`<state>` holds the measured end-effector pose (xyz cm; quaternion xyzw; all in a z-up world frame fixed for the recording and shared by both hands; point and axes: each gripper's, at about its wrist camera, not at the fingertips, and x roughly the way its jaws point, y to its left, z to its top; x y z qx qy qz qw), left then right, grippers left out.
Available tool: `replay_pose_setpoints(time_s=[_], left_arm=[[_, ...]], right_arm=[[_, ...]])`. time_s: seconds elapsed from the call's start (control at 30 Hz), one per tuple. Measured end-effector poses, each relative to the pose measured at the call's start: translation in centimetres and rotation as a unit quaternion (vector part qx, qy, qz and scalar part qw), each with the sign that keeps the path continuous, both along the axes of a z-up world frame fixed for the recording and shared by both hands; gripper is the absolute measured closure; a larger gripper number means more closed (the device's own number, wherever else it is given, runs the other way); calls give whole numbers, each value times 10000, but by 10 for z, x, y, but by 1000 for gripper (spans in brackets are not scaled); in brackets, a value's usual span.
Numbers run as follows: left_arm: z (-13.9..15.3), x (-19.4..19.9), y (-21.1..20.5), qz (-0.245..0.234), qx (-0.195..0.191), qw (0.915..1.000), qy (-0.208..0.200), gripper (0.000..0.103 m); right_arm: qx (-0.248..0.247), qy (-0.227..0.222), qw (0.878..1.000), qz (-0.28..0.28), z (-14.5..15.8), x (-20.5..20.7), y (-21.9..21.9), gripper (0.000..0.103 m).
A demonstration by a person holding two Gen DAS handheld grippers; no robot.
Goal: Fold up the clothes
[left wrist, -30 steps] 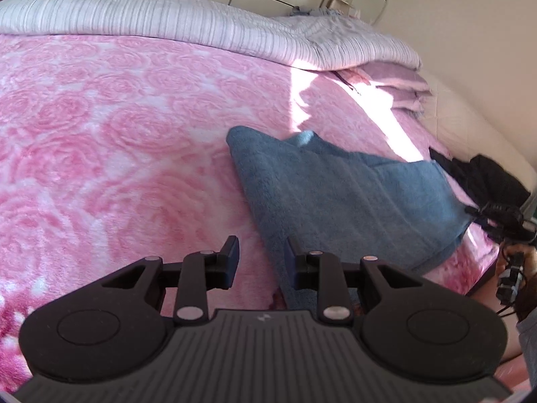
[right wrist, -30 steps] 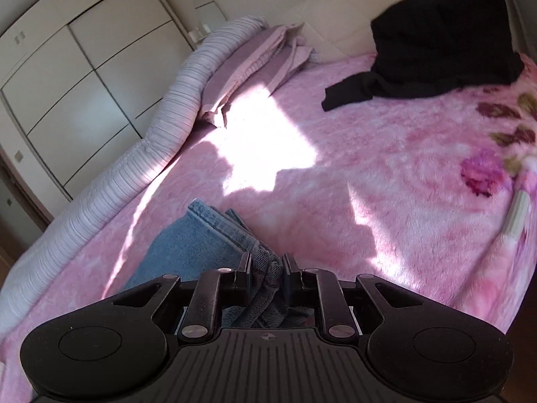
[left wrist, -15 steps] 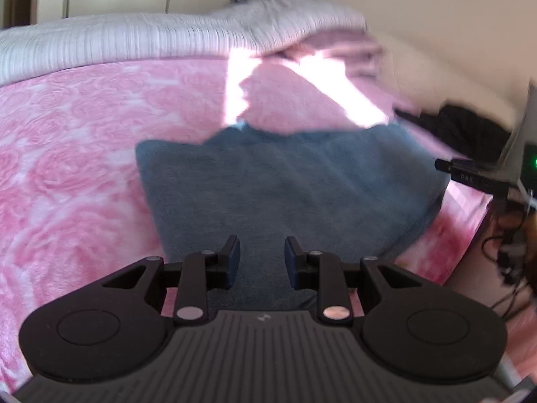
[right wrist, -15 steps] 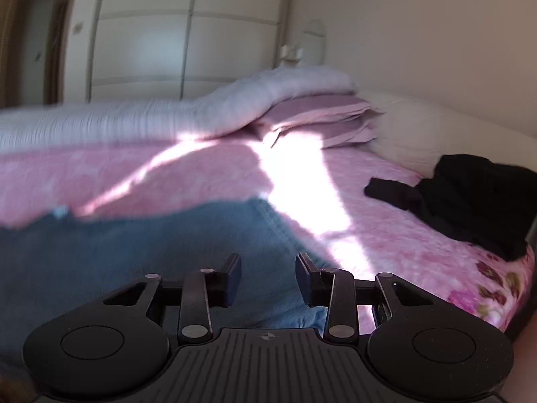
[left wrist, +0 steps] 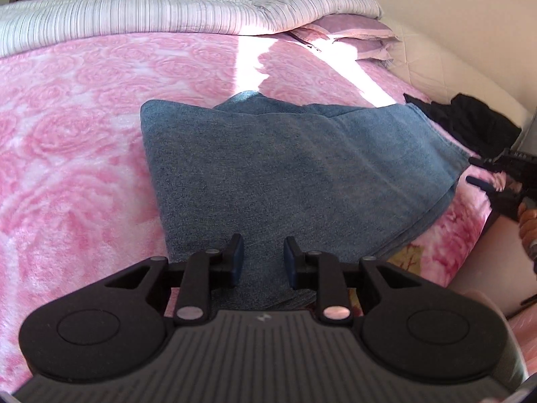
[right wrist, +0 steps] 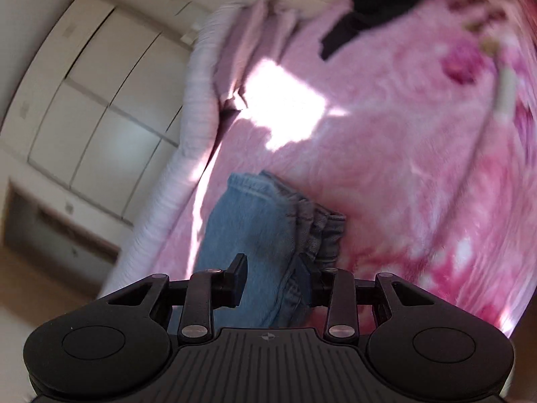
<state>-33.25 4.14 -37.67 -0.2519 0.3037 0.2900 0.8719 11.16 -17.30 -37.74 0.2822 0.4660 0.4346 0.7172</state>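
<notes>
Folded blue jeans (left wrist: 302, 174) lie flat on the pink rose blanket (left wrist: 67, 134). My left gripper (left wrist: 263, 258) hovers over their near edge, open, with only denim below the gap. In the right wrist view, which is blurred and tilted, the bunched end of the jeans (right wrist: 255, 228) sits under and between the fingers of my right gripper (right wrist: 273, 277). Its jaws stand wide apart, and a denim fold hides the right fingertip. In the left wrist view the right gripper (left wrist: 471, 169) shows at the jeans' right end, in a person's hand.
A black garment (left wrist: 470, 121) lies at the bed's right side, by the headboard. A striped duvet (left wrist: 167, 16) and mauve pillows (left wrist: 352, 30) line the far edge. White wardrobe doors (right wrist: 100, 100) stand beyond the bed. A sunlit patch (right wrist: 282, 117) crosses the blanket.
The right gripper let go of the bunched denim and opened, swung up, then rolled back over the jeans' end. The left gripper moved from the jeans' left side to over their middle.
</notes>
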Motion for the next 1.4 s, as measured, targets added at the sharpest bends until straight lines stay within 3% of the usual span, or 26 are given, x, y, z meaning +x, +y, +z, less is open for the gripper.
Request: replay_pose_setpoints(time_s=[0.23,0.3,0.43,0.63,0.7,0.77,0.9,0.97,1.03,1.1,1.17,1.27,1.33,1.4], left_arm=[[-1,-3,6,70,-194,9997,-164,80],[-1,-2,6,57,-180,9997,-155,80],[-2,-2,7,54,-192,9997,-166,80],[-3,-5,9,75,-267,9992,-274,80],[-3,-6,10,79,-297,9991,-303,81],[-2,-7,10,81,-316,9990,-303,81],[-1,-11,11,18,-301,9991,-299,81],[-2,-11,11,4,-330,9989,-331,81],[-1,-9,11,6,-307,9991,-285,81],[5,-6,7,30,-154,9998,-136,81],[11,-4,1,56,63,10000,21,81],[18,-2,-6,100,373,9991,170,81],[17,1,-10,75,462,9986,243,80],[7,8,-9,99,379,9981,477,80]], right_arm=[[-62,65,9997,-207,-4,21,12,69],[-252,-152,9994,-167,0,19,13,76],[-500,-622,9967,-177,10,9,15,77],[-439,-430,9978,-230,3,15,20,78],[-403,-561,9974,-203,5,12,18,97],[-390,-825,9957,-173,16,4,15,99],[-334,-1198,9920,-207,39,-11,4,100],[-575,-1370,9885,-275,33,-11,7,100],[-1126,-1248,9856,-161,10,-2,24,98],[-1217,-1286,9841,-139,5,0,26,93],[-1496,-1559,9761,-220,17,-8,25,81],[-1892,-2778,9410,-407,47,-40,23,78],[-1869,-3487,9183,-132,55,-66,30,77],[-1901,-3730,9074,376,44,-81,46,77]])
